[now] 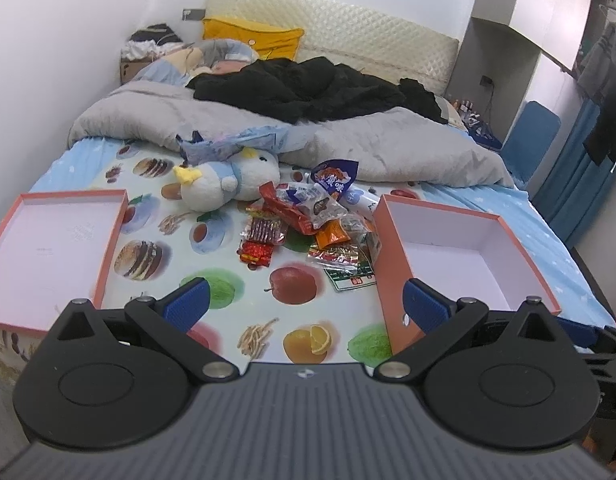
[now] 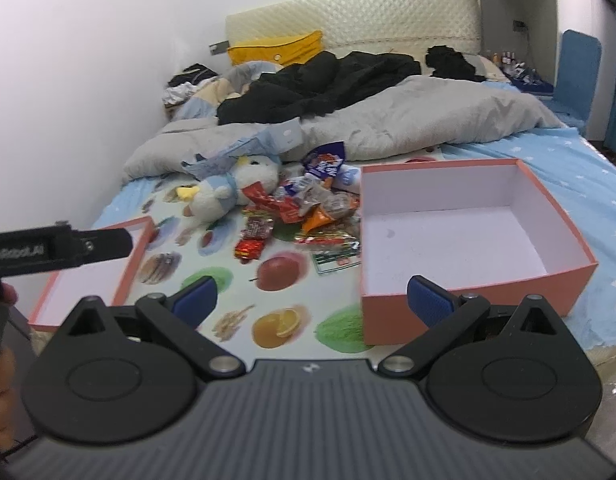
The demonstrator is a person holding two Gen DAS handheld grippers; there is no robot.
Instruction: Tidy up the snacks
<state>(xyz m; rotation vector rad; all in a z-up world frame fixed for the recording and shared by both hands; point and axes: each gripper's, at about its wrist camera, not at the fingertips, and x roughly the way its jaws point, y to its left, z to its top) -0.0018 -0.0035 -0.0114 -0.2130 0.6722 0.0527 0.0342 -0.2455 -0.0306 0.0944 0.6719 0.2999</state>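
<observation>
The left tongs [image 1: 306, 304] are hovering at the bottom of the left wrist view with their blue pads [image 1: 190, 304] spread wide apart and nothing between them. The right tongs [image 2: 311, 302] are doing the same at the bottom of the right wrist view, pads [image 2: 429, 304] standing apart and gripping nothing. The snacks [image 1: 315, 224] are lying in a loose pile of wrappers at the middle of the frame, on the fruit-printed bed sheet [image 1: 296, 340]. A deep pink box [image 1: 467, 256] with a white inside is sitting at the right of the frame, its near left wall touching the edge of the pile. A shallow pink lid [image 1: 48, 248] is lying open side up at the left of the frame, well apart from the pile. A stuffed bird toy [image 1: 228, 180] is resting just beside the pile, toward the upper left of it. A grey blanket [image 1: 387, 140] and black clothes [image 1: 308, 88] are bunching up across the upper part of the frame. In the right wrist view, part of the left tool [image 2: 60, 250] is showing at the left edge, over the lid [image 2: 96, 276]
</observation>
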